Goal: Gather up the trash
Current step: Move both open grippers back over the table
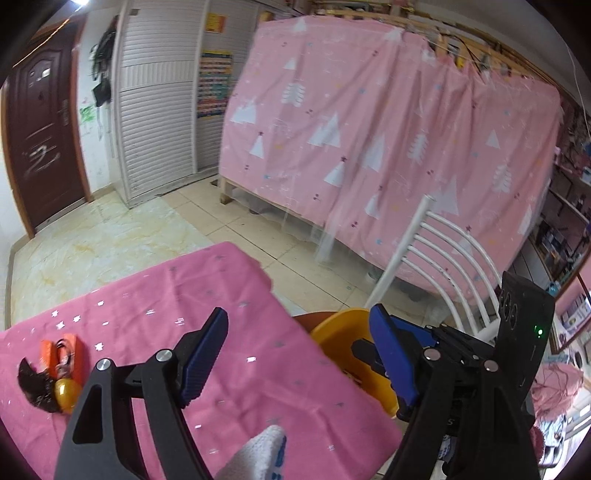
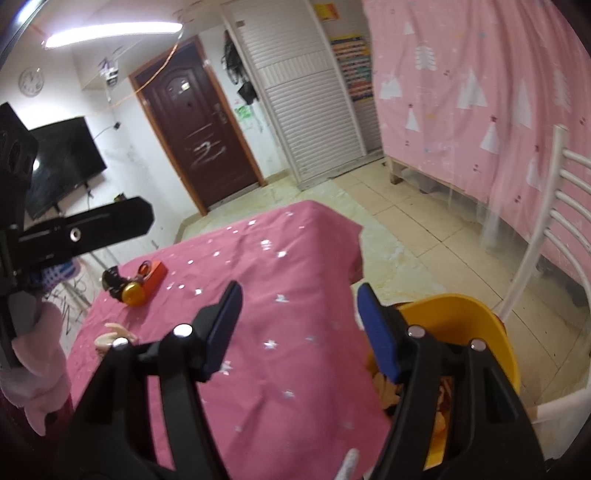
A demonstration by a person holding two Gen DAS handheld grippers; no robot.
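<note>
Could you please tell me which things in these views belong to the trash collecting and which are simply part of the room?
Job:
- yellow bin
- orange wrapper
- dark scrap
- yellow ball-shaped piece

Just there:
- white chair
- pink curtain
- brown door
- television

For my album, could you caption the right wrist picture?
Open right gripper hovers over the pink tablecloth, with leftover trash at the far edge and a yellow bin beside the table.

Bright ceiling light [image 2: 110, 31] glares; fisheye edges curve, slight blur.
</note>
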